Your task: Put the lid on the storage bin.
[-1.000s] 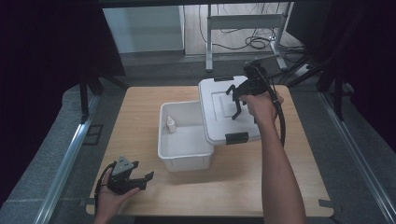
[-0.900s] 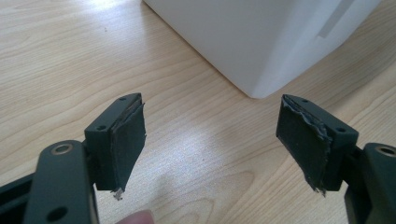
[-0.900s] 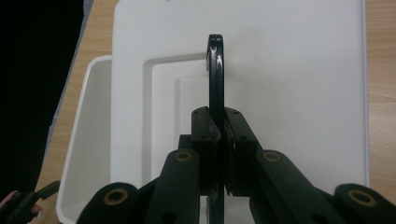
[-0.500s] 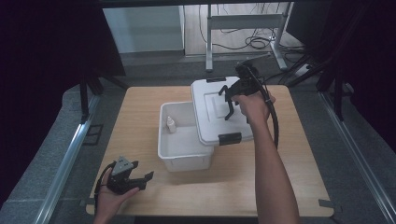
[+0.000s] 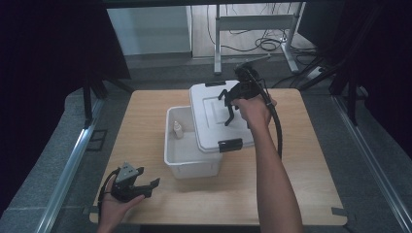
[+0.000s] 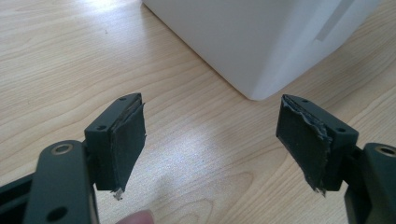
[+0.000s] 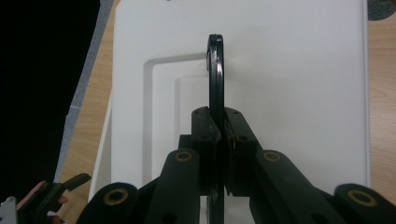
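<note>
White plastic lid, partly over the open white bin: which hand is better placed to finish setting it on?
Right. The right gripper is shut on the lid's black handle, carrying the white plastic lid over the white bin. The left gripper sits open near the table's front edge.

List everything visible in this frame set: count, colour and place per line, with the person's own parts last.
Box: one, white, open, mid-table.
Lid: one, white, black latches, lying partly over the box's right side.
Lid handle: one, black, upright, clamped in the right claw.
Small bottle: one, whitish, inside the box at its far left.
Table: one, light wood.
Metal frame: one, grey, on the floor behind the table, cables beside it.
Left claw: black, open, near the table's front-left corner.
Right claw: black, shut on the lid handle.
Forearms: two, entering from the bottom.
</note>
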### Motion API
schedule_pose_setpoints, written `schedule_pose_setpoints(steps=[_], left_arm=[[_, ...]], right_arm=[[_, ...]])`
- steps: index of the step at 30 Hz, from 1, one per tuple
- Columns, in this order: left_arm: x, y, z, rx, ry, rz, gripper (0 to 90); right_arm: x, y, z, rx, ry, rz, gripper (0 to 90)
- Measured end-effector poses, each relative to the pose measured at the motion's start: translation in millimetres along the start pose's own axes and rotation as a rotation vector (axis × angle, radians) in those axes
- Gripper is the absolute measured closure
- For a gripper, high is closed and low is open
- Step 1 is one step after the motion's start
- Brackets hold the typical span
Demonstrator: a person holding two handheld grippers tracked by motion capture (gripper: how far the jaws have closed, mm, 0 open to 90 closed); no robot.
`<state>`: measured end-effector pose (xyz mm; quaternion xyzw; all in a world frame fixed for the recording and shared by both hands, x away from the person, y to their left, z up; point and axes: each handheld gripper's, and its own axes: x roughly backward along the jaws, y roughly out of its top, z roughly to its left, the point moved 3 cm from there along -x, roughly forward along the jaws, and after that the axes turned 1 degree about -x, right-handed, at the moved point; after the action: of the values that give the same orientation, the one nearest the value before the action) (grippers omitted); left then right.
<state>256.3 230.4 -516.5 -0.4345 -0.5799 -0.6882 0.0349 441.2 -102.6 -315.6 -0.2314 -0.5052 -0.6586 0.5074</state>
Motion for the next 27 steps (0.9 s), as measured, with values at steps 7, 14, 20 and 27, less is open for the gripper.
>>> schedule_pose_setpoints(steps=[7, 14, 20, 27], left_arm=[[0.2, 0.5, -0.9, -0.001, -0.005, -0.003, 24.1], [1.0, 1.0, -1.3, 0.001, -0.008, -0.007, 24.1], [1.8, 1.5, -1.4, 0.002, -0.012, -0.011, 24.1], [3.8, 2.0, -0.7, 0.003, -0.012, -0.019, 24.1]], right_arm=[[-5.6, -1.8, 10.7, -0.008, 0.021, 0.010, 85.0], [-8.5, -4.7, 16.8, -0.016, 0.021, 0.018, 85.0], [-12.8, -7.6, 22.9, -0.036, 0.040, 0.023, 85.0], [-22.7, -12.6, 35.3, -0.043, 0.047, 0.035, 85.0]])
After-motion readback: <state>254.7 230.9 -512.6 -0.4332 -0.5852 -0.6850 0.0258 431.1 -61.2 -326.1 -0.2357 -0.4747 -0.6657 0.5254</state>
